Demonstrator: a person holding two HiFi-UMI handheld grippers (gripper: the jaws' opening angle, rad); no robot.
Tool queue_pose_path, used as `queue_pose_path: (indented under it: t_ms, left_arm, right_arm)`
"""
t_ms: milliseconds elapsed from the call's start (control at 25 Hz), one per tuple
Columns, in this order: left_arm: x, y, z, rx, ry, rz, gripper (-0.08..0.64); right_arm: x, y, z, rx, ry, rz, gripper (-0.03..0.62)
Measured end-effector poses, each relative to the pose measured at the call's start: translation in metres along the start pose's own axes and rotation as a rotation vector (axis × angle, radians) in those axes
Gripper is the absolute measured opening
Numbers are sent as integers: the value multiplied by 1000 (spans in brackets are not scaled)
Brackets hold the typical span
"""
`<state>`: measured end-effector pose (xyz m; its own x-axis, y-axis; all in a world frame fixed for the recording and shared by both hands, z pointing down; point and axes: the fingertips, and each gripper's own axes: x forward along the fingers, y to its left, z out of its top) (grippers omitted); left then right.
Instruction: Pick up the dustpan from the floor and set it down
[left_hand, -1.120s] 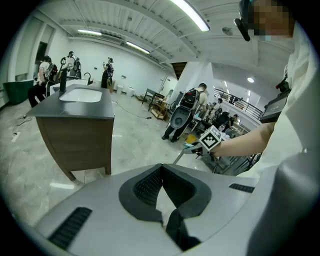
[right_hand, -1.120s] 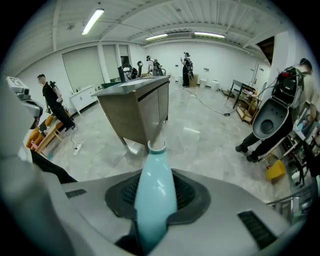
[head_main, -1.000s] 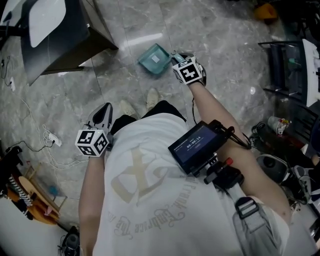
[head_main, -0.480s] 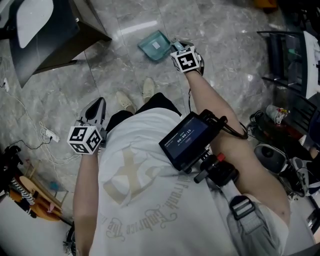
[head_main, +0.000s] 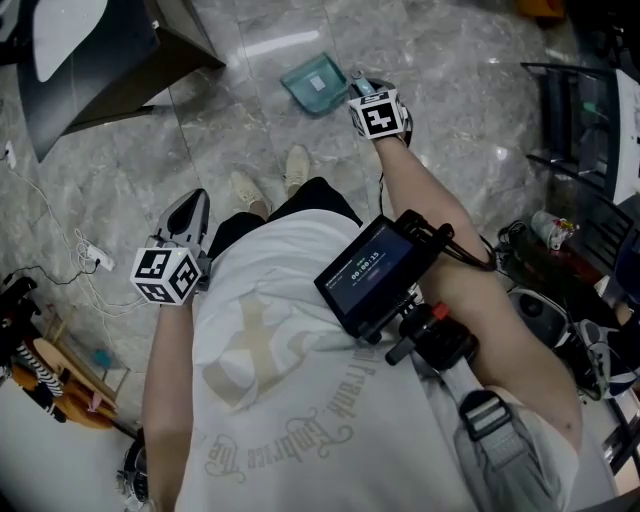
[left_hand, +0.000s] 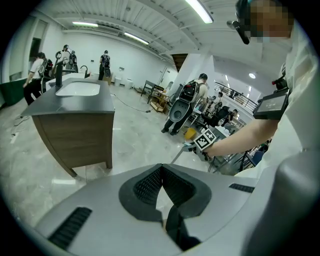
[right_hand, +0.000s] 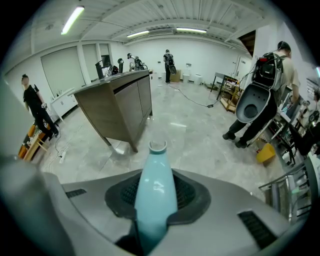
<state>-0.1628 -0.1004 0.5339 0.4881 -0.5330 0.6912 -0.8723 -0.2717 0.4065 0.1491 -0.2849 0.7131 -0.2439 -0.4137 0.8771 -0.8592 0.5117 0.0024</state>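
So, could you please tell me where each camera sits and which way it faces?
Head view: on the person's head, looking steeply down at the floor; shows torso, both arms, left gripper, right gripper, dustpan.
Left gripper view: on the left gripper, looking level across the room at the sink counter; shows its shut, empty jaws and the person's right forearm.
Right gripper view: on the right gripper, facing the same counter; shows its jaws clamping the dustpan's handle.
Shared: all three show the counter.
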Motion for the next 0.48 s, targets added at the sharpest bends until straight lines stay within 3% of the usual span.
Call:
queue_pose_path:
  t_ms: [280, 480]
  left_arm:
    - [-3, -3, -5, -9, -1, 20, 11]
    - [-5, -5, -5, -15, -6, 26, 11]
  right_arm:
    - [3, 9, -16, -7, 13, 12, 104]
    - [3, 17, -27, -84, 31, 20, 104]
